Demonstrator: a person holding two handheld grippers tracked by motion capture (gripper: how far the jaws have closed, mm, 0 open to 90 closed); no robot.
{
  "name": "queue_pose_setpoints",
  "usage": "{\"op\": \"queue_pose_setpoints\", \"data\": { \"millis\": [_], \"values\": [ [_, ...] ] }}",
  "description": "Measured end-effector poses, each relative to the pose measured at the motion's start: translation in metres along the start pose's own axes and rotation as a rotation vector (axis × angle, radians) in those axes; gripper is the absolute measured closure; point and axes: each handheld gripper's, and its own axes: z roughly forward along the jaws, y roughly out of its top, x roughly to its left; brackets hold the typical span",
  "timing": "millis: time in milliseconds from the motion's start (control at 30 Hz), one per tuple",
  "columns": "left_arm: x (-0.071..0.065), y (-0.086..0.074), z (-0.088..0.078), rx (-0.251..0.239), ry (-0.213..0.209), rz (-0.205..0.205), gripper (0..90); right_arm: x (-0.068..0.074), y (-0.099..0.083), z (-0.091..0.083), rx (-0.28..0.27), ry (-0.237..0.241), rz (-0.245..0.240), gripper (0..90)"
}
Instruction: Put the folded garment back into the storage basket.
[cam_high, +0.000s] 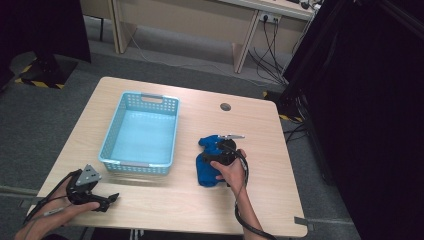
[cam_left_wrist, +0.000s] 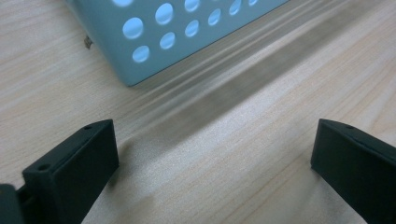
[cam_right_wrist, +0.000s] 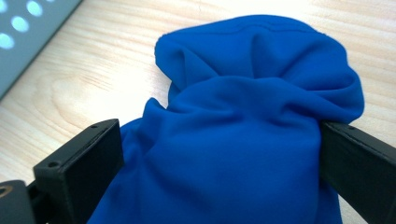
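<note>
**Q:** Where the right gripper (cam_high: 221, 150) meets the blue cloth (cam_high: 206, 170), how do its fingers (cam_right_wrist: 79, 165) stand?

**A:** Spread wide, one on each side of the bunched cloth. In the right gripper view the fabric fills the gap between them and touches both; they are set around it, not pressed together.

**Q:** Where does the cloth lie?

**A:** On the tabletop (cam_high: 250, 130), right of centre, crumpled into a mound just beside the light-blue perforated basket (cam_high: 111, 131). A corner of that basket appears at the upper left of the right gripper view.

**Q:** And the left gripper (cam_high: 102, 200)?

**A:** Held low at the near left edge of the tabletop, near the basket's front wall. In the left gripper view its fingers (cam_left_wrist: 70, 161) are parted wide with bare wood between them, gripping nothing; the basket's perforated corner (cam_left_wrist: 140, 42) lies ahead, apart from them.

**Q:** What else marks the tabletop?

**A:** A round grey cable port (cam_high: 225, 106) near the far edge.
</note>
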Motion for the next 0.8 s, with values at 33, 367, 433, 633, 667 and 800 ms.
{"op": "queue_pose_setpoints", "data": {
  "millis": [33,367,433,633,667,800],
  "values": [
    [0.000,0.000,0.000,0.000,0.000,0.000,0.0,0.000,-0.001,0.002,0.011,-0.007,-0.001,2.8],
    [0.000,0.000,0.000,0.000,0.000,0.000,0.0,0.005,-0.004,0.005,0.004,-0.070,-0.028,12.3],
    [0.000,0.000,0.000,0.000,0.000,-0.001,0.0,0.005,-0.005,0.002,-0.012,-0.068,-0.027,24.4],
    [0.000,0.000,0.000,0.000,0.000,0.000,0.0,0.003,-0.006,-0.004,-0.029,-0.056,-0.020,48.9],
    [0.000,0.000,0.000,0.000,0.000,0.000,0.0,0.003,-0.006,-0.004,-0.028,-0.054,-0.022,50.5],
    [0.000,0.000,0.000,0.000,0.000,-0.001,0.0,0.004,-0.006,-0.007,-0.036,-0.050,-0.022,53.3]
  ]
}}
